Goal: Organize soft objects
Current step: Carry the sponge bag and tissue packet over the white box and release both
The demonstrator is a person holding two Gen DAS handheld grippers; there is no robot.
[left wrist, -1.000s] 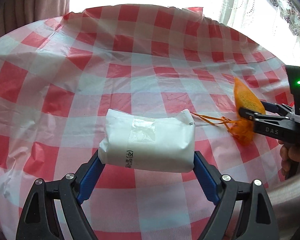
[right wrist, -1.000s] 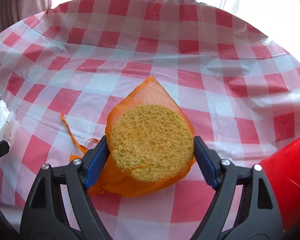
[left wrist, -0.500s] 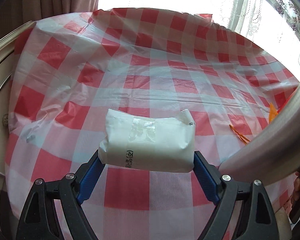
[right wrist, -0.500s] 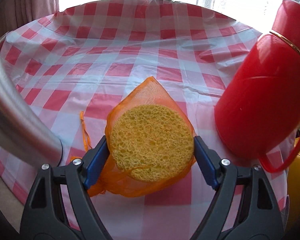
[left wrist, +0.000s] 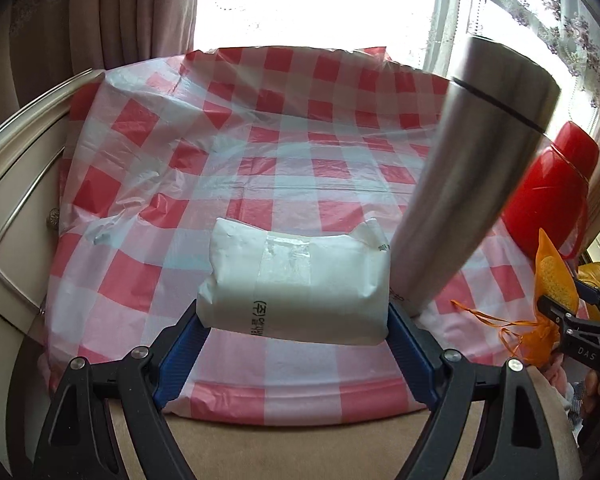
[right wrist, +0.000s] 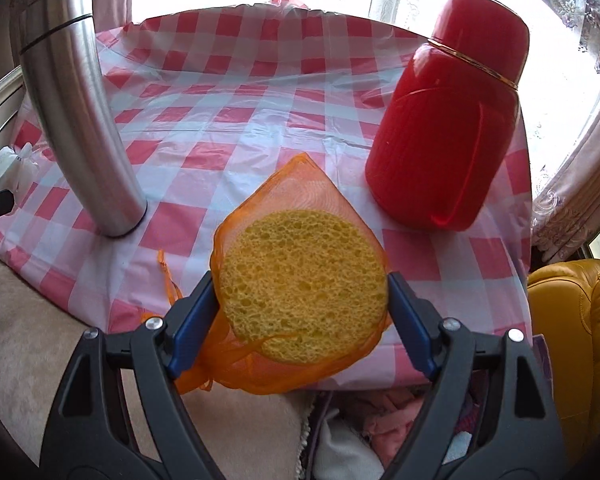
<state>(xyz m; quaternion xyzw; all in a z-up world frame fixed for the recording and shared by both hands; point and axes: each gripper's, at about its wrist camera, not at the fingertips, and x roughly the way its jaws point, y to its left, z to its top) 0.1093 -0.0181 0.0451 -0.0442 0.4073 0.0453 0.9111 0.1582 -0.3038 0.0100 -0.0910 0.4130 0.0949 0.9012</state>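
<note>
The left gripper (left wrist: 294, 322) pinches a soft white packet (left wrist: 300, 288) between its blue pads, low in the middle of its picture, up off the red and white checked cloth (left wrist: 284, 152). The right gripper (right wrist: 302, 312) pinches a round yellow sponge (right wrist: 302, 286) in an orange net bag (right wrist: 296, 188), low in the middle too. A silver flask (right wrist: 76, 120) stands on the cloth at the left, a red flask (right wrist: 448, 120) at the right.

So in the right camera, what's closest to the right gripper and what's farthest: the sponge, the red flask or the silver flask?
1. Yellow sponge in its orange net bag: clamped in the right gripper.
2. Red flask: just beyond, to the right.
3. Silver flask: to the left, about as near as the red one; too close to call.
</note>
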